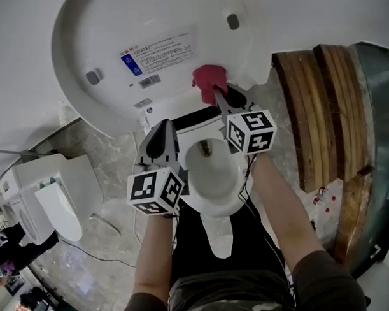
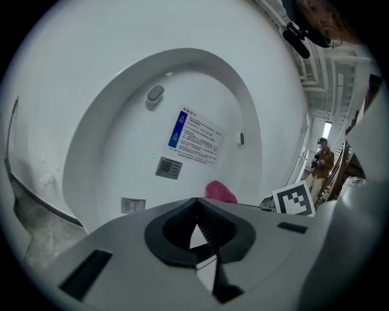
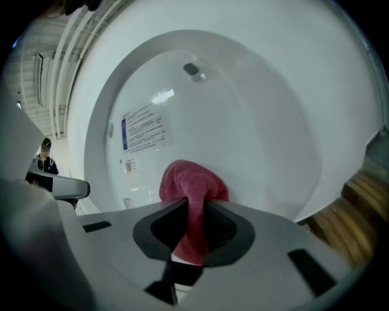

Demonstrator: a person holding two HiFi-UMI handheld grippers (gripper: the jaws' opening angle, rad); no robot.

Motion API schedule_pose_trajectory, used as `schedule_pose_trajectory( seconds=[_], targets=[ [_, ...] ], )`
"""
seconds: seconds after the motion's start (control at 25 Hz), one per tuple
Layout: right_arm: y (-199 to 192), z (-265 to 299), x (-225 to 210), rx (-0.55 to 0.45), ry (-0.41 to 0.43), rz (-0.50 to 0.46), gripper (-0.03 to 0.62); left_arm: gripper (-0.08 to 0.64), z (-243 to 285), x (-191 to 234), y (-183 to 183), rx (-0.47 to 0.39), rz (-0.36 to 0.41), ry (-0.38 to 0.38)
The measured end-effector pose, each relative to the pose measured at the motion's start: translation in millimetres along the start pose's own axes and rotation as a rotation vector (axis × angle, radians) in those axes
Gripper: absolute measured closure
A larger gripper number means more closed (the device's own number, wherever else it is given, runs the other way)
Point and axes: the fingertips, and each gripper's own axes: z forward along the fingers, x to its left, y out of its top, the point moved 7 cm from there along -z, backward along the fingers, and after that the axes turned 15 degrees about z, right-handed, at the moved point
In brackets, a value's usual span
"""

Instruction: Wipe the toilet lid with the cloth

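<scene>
Just ahead of my right claw, the pink cloth it pinches tight looks bunched against the raised toilet lid, low down. My left claw is closed on nothing. I judge the wiping barely begun, with most of the lid left.

Stickers on toilet lid: print unreadable.

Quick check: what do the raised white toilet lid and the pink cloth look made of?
The raised white toilet lid looks like smooth glossy plastic: glare shows on it. The pink cloth looks like soft fuzzy fabric, perhaps terry or microfibre; it bunches and folds.
</scene>
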Motion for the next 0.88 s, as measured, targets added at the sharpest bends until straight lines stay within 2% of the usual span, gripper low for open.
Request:
schedule_pose_trajectory(
  seconds=[0.24, 0.44, 0.64, 0.88],
  targets=[
    [17.1, -27.2, -35.5, -0.038, -0.069, 0.075, 0.534, 0.554, 11.1, -31.0, 7.9, -0.019, -0.01, -0.028],
    [22.5, -45.6, -29.0, -0.04, -0.089, 0.1, 0.534, 0.552, -8.6, -25.0, 22.5, -0.047, -0.03, -0.038],
    [32.0, -64.5, 19.6, -0.043, -0.05, 0.052, 0.534, 0.552, -54.1, 6.4, 53.6, -0.109, 0.016, -0.019],
    [44.0, -67.3, 107.4, -0.024, 0.08, -0.06, 0.534, 0.551, -109.1, 72.0, 104.3, -0.241, 0.065, 0.008]
  ],
)
